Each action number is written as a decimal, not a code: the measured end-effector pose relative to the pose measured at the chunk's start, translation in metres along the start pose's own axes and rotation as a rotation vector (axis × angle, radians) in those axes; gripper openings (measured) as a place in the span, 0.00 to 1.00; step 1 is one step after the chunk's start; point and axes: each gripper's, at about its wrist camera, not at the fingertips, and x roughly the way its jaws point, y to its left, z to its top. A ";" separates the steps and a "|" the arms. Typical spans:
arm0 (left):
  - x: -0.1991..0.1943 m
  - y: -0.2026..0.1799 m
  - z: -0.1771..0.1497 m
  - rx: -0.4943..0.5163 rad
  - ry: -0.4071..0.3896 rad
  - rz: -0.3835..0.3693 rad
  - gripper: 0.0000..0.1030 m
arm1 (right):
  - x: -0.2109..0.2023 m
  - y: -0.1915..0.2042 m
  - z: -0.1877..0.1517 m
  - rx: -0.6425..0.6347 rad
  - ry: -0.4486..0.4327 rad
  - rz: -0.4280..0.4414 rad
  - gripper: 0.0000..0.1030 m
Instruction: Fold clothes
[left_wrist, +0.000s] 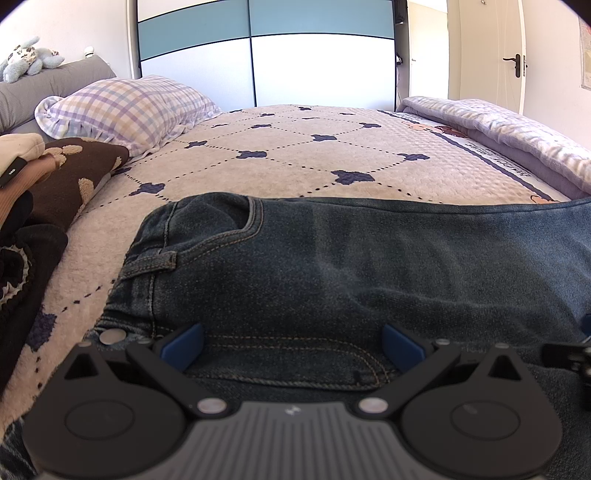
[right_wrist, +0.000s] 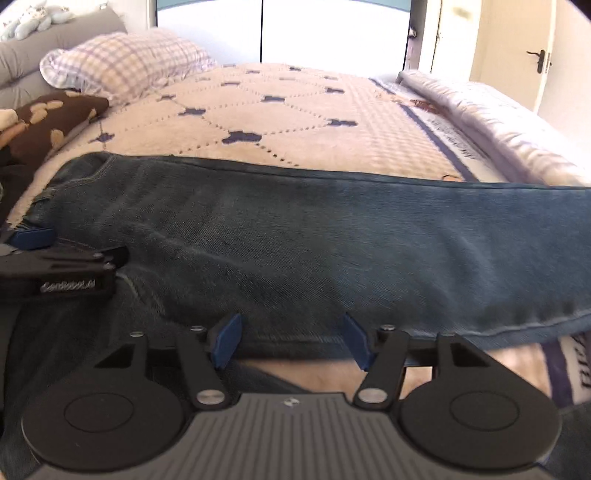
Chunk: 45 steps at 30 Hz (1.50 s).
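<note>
A pair of dark blue jeans (left_wrist: 369, 266) lay across a bed, filling the middle and lower part of both views. In the left wrist view the waistband end, with a belt loop, pocket seam and a metal button (left_wrist: 113, 336), sat at lower left, and the legs ran off to the right edge. The denim looked doubled lengthwise, one leg over the other, though the layers could not be told apart for certain.

The left gripper (left_wrist: 291, 345) sat at the bottom centre of its view, its blue pads (left_wrist: 183, 347) spread wide over the pocket area, with nothing pinched between them. The right gripper (right_wrist: 291, 341) sat at the bottom centre of its own view, pads moderately wide and empty, just at the near edge of the leg, where a strip of bedcover showed beneath.

The jeans rested on a cream bedcover (left_wrist: 295, 147) with dark blue clover shapes. A checked pillow (left_wrist: 125, 107) lay at upper left, a brown patterned garment (left_wrist: 74, 173) at the left edge, and a rolled pale quilt (left_wrist: 498, 136) at upper right.

The step seemed to be the start of a crosswise fold. The next move probably called for each gripper to close on an edge of the denim, then carry one end over the other evenly, without dragging the lower layer.
</note>
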 end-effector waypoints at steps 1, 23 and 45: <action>0.000 0.000 0.000 0.001 0.000 0.001 1.00 | 0.006 0.000 0.002 0.013 0.007 -0.005 0.66; 0.000 0.000 0.000 0.000 -0.001 -0.001 1.00 | 0.011 0.002 0.033 -0.087 -0.022 -0.098 0.66; 0.000 0.000 0.000 -0.001 -0.001 0.000 1.00 | 0.029 -0.125 0.029 0.110 0.122 -0.188 0.61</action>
